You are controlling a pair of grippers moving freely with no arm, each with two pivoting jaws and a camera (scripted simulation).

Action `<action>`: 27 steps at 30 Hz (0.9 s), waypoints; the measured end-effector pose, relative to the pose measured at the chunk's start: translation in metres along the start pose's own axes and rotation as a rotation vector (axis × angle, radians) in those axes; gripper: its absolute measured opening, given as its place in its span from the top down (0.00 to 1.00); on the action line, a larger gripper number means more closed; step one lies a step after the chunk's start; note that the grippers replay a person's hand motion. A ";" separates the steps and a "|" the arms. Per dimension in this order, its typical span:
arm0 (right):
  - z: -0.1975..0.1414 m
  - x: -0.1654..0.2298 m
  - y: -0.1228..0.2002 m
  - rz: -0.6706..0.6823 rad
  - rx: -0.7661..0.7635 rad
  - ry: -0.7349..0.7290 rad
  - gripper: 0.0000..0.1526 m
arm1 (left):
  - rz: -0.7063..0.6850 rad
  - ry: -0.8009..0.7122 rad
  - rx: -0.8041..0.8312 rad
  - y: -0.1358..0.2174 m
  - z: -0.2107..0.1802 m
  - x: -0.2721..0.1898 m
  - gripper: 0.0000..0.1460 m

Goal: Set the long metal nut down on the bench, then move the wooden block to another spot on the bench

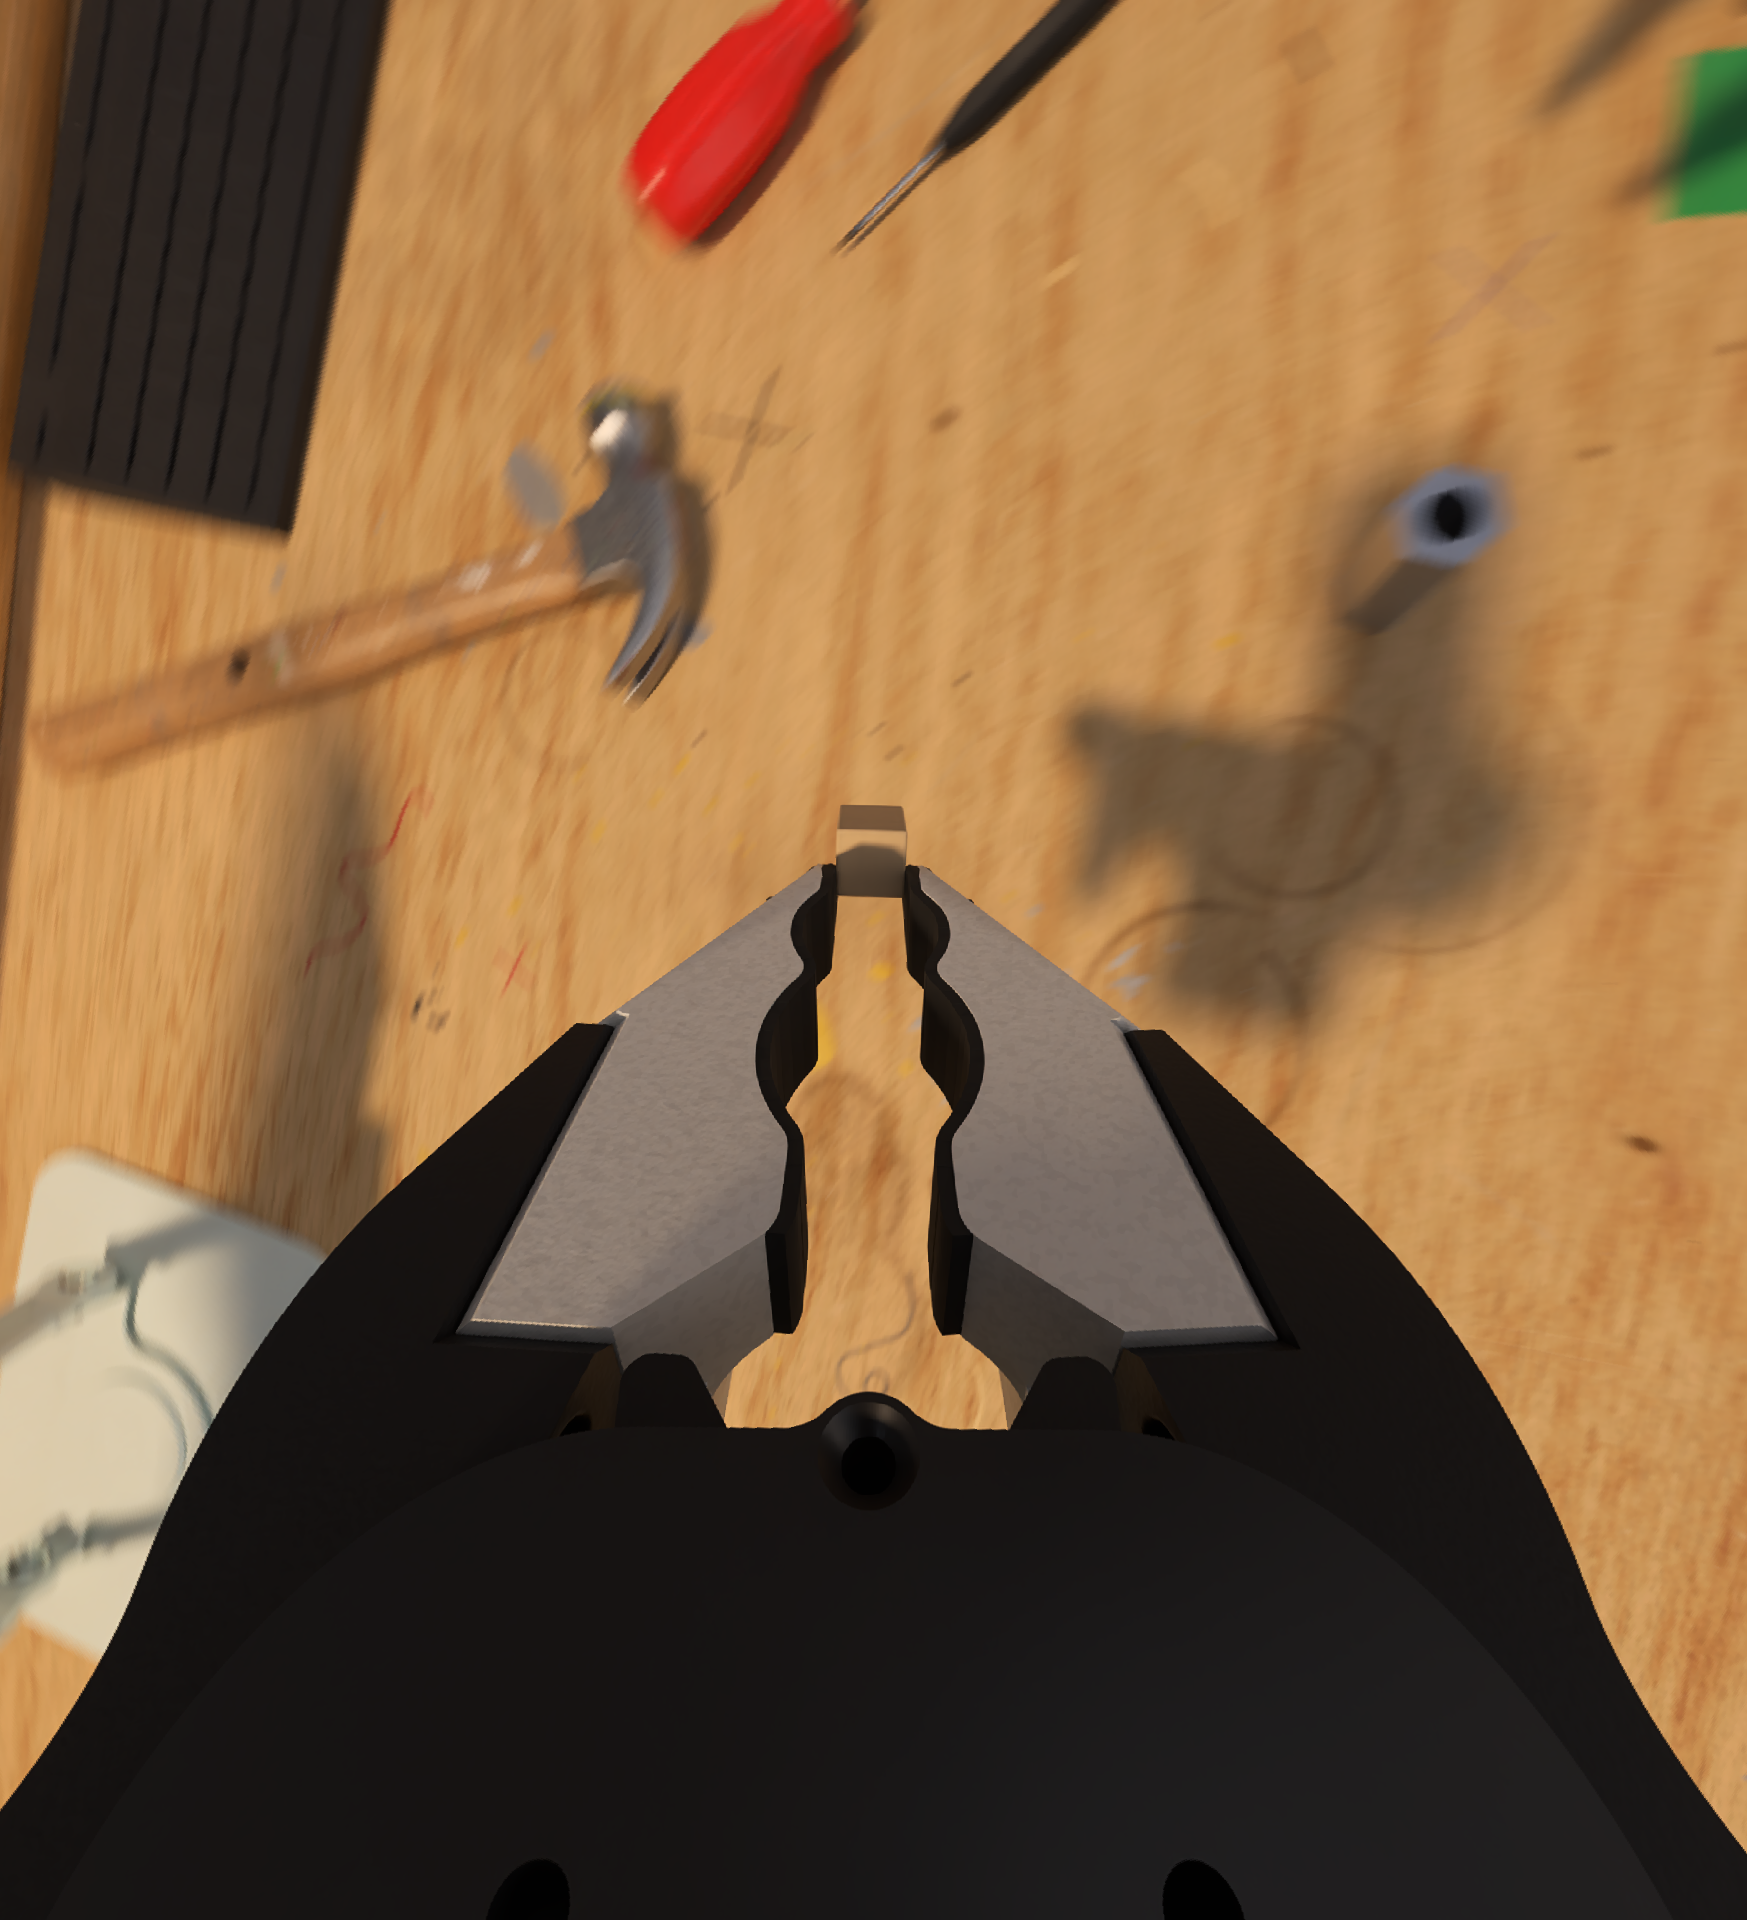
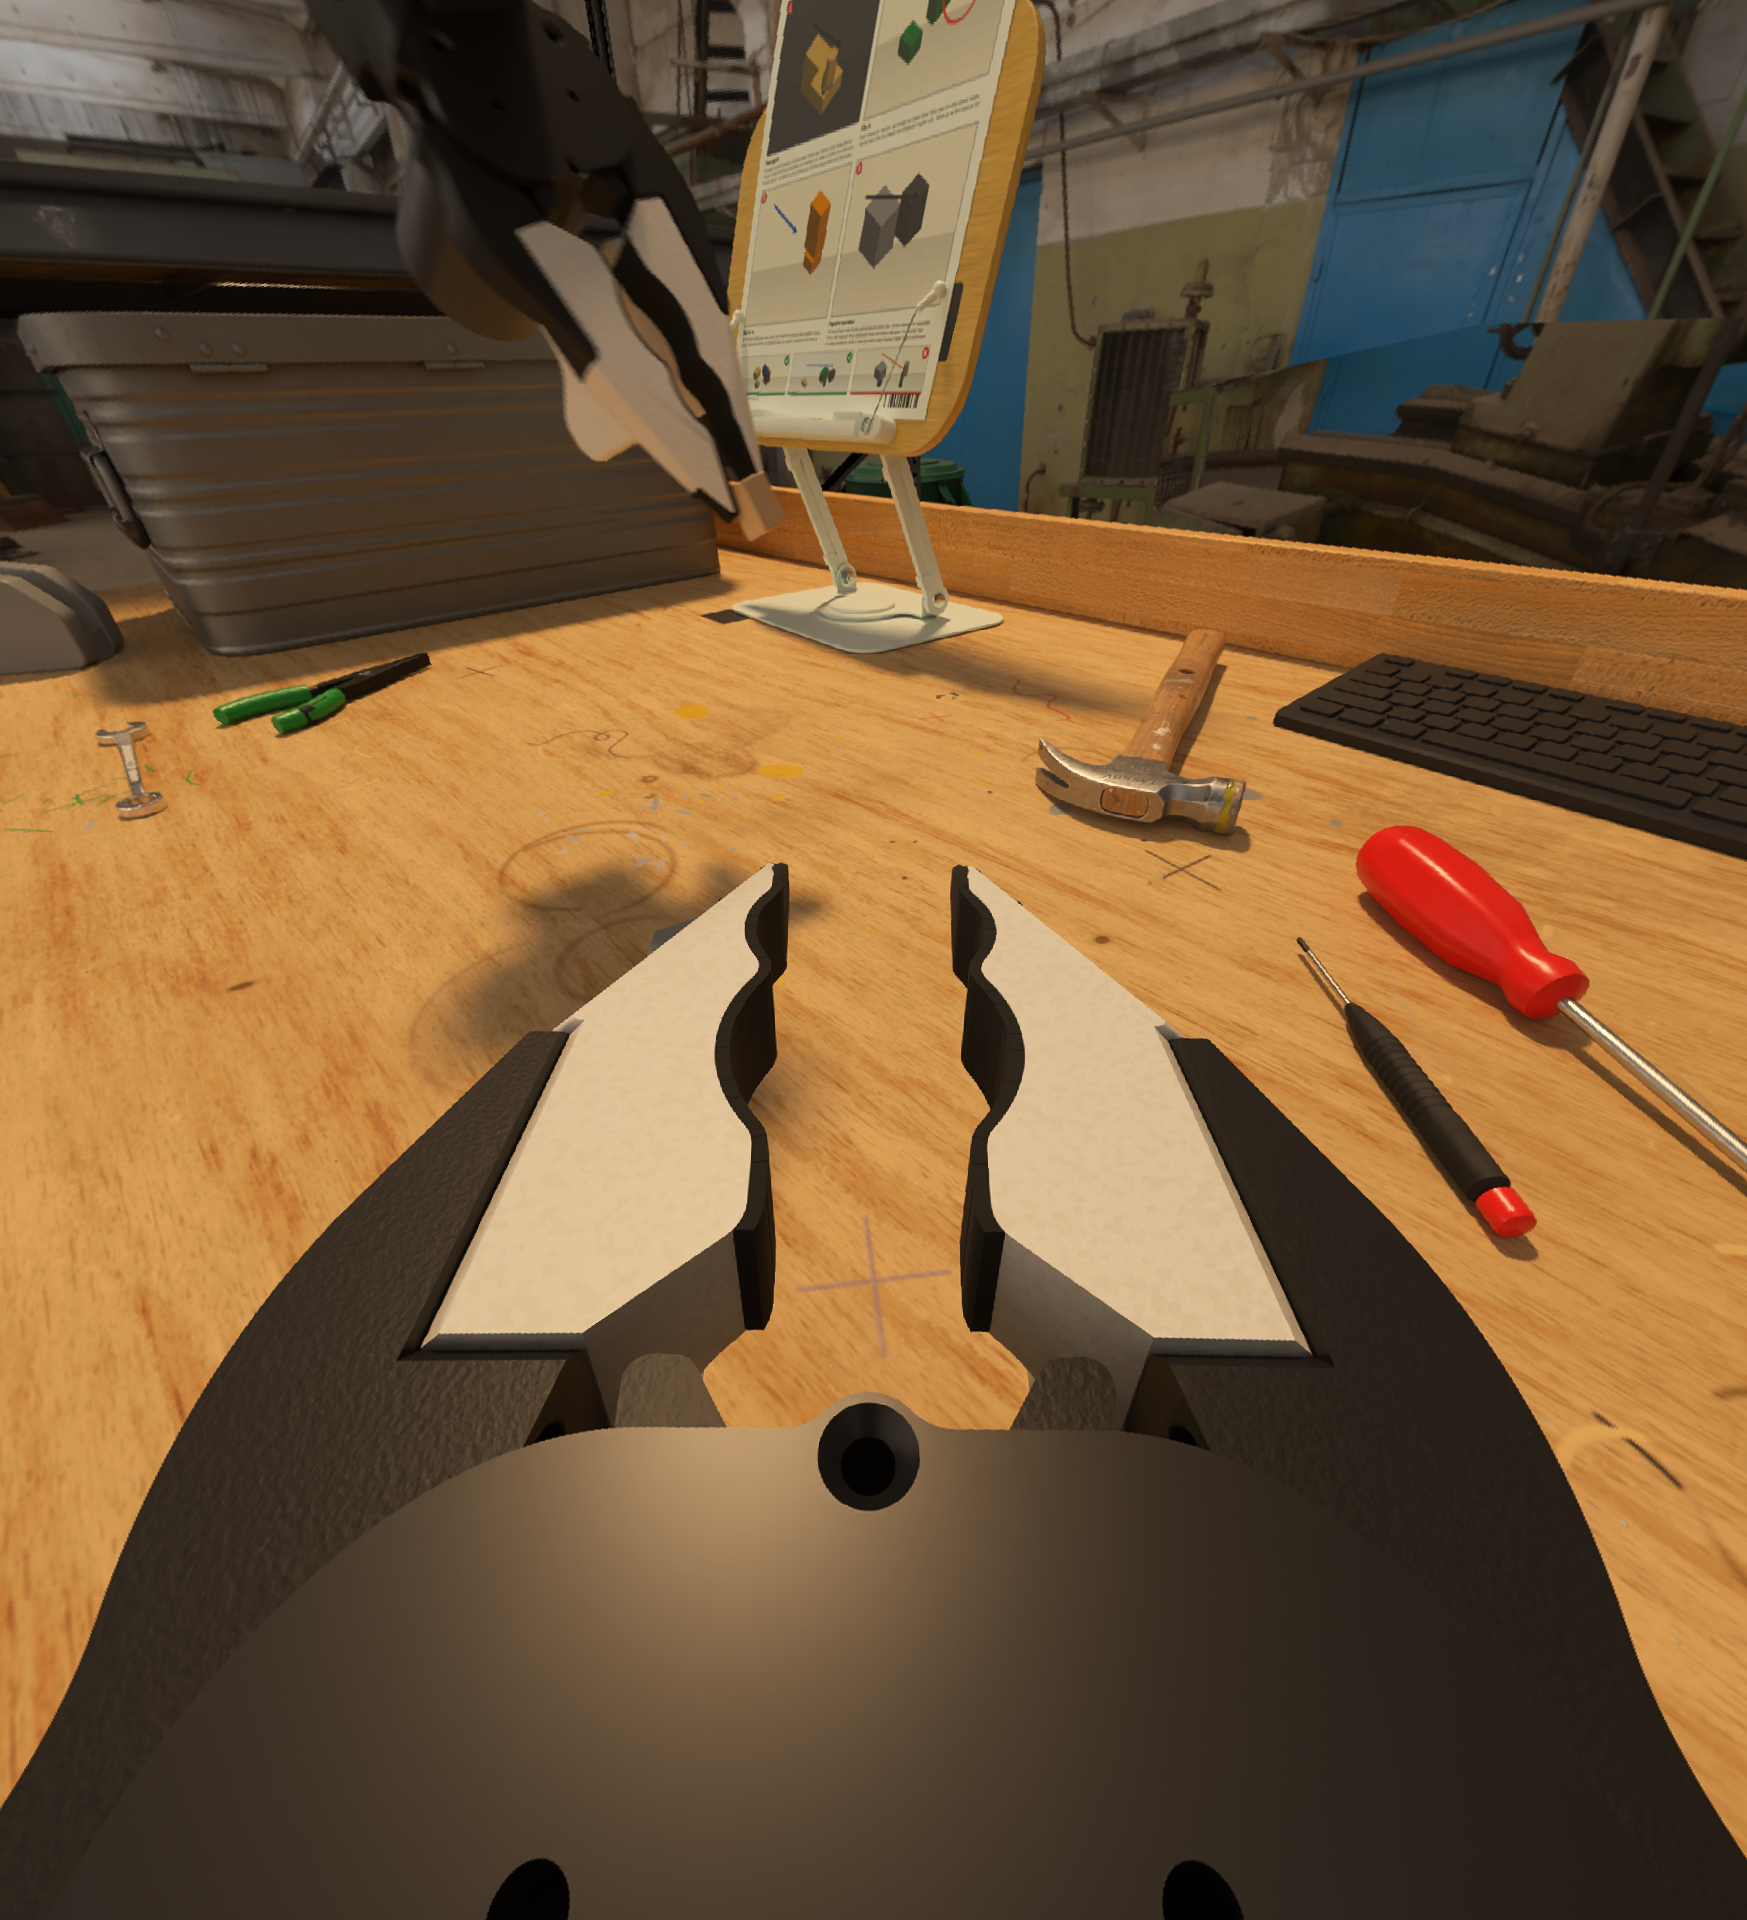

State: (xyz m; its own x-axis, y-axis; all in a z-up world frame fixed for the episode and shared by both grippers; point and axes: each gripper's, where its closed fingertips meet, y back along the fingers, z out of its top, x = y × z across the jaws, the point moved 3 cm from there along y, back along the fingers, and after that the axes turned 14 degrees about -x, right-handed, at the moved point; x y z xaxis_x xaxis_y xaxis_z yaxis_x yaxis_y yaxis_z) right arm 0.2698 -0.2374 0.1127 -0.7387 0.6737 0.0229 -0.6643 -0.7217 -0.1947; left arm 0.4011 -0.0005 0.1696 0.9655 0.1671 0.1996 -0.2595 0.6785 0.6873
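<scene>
My left gripper [image 1: 871, 883] is shut on a small pale wooden block [image 1: 871, 831] at its fingertips and holds it high above the wooden bench [image 1: 1264, 1143]. The long metal hex nut [image 1: 1440, 530] stands on end on the bench, up and to the right of the block, apart from both grippers. In the right wrist view the left gripper [image 2: 739, 499] hangs at upper left with the block [image 2: 763, 504] at its tips. My right gripper [image 2: 869, 883] is open and empty, low over the bench [image 2: 225, 1039].
A hammer [image 2: 1139, 779], a red screwdriver [image 2: 1461, 914], a thin black screwdriver [image 2: 1420, 1101] and a black keyboard [image 2: 1575, 748] lie to the right. A board on a white stand [image 2: 879, 208], a grey metal case [image 2: 360, 468] and green-handled pliers [image 2: 308, 701] are at the back.
</scene>
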 end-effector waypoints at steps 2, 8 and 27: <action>0.001 -0.001 0.001 -0.002 -0.013 -0.005 0.80 | -0.067 -0.090 -0.048 -0.006 0.023 -0.035 0.92; 0.007 -0.001 0.005 -0.009 -0.066 -0.003 0.80 | -0.297 -0.231 -0.073 -0.058 0.048 -0.124 0.92; 0.015 -0.005 0.013 -0.020 -0.146 -0.039 0.81 | -0.448 -0.265 0.138 -0.153 0.024 -0.172 0.92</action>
State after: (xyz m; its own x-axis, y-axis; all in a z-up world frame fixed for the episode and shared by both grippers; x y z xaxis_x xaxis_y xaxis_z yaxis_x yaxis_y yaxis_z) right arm 0.2637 -0.2525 0.1248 -0.7314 0.6788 0.0652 -0.6570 -0.6759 -0.3339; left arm 0.2742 -0.1502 0.0465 0.9488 -0.3152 0.0231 0.1587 0.5385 0.8275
